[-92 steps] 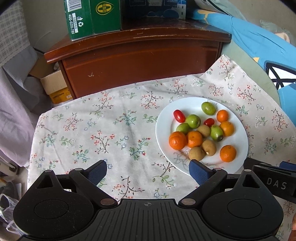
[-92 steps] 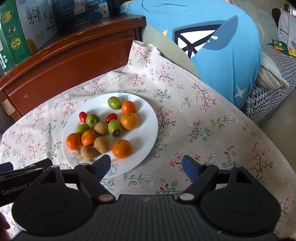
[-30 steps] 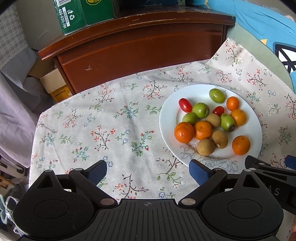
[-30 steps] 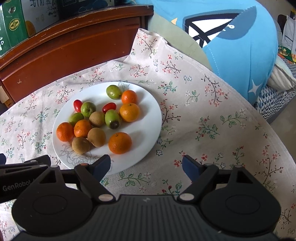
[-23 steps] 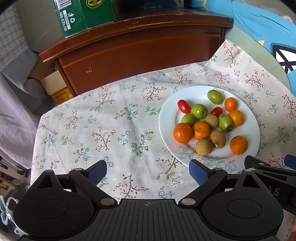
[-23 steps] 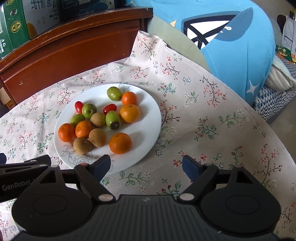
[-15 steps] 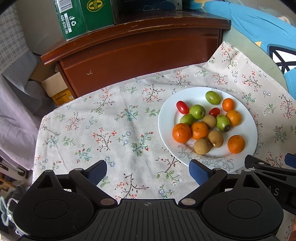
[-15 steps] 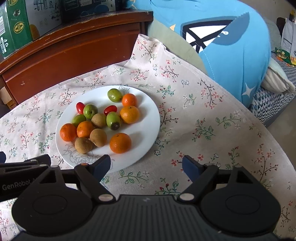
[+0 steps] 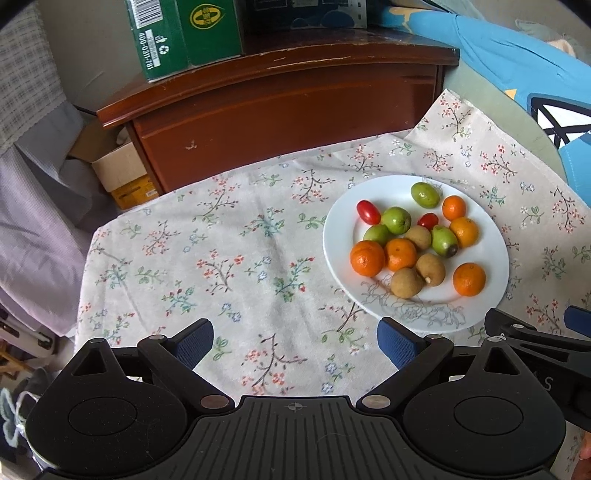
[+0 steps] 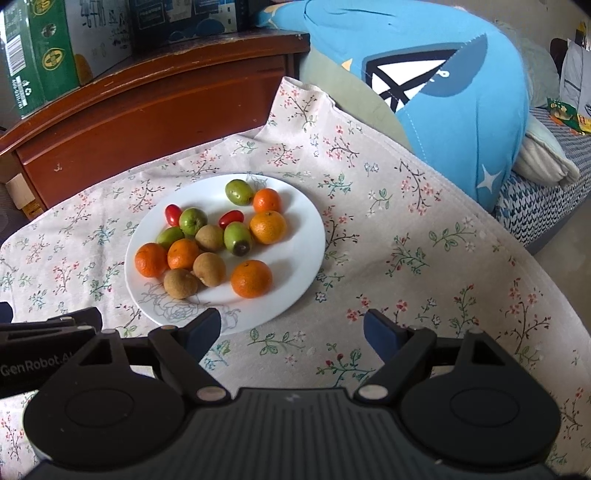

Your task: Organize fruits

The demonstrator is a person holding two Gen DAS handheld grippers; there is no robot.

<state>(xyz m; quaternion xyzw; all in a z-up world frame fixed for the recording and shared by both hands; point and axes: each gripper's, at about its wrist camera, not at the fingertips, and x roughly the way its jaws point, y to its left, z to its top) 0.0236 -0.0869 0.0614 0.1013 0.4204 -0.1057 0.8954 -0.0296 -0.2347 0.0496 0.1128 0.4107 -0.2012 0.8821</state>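
Note:
A white plate [image 9: 495,254] [image 10: 299,254] on a floral tablecloth holds mixed fruit: several oranges [image 9: 367,258] [image 10: 251,278], green fruits [image 9: 396,220] [image 10: 238,192], brown kiwis [image 9: 406,283] [image 10: 209,269] and two red cherry tomatoes [image 9: 368,212] [image 10: 172,215]. My left gripper [image 9: 295,341] is open and empty, above the cloth left of and nearer than the plate. My right gripper [image 10: 291,330] is open and empty, at the plate's near right edge.
The floral tablecloth [image 9: 207,258] covers the table. A dark wooden cabinet [image 9: 280,107] stands behind, with green cartons [image 9: 177,33] on top. A large blue plush [image 10: 443,96] lies at the right. A cardboard box [image 9: 122,173] sits on the floor at left.
Both grippers have pulled back and risen slightly, so the plate sits a little farther off in both views. Both stay open. The fruit has not moved.

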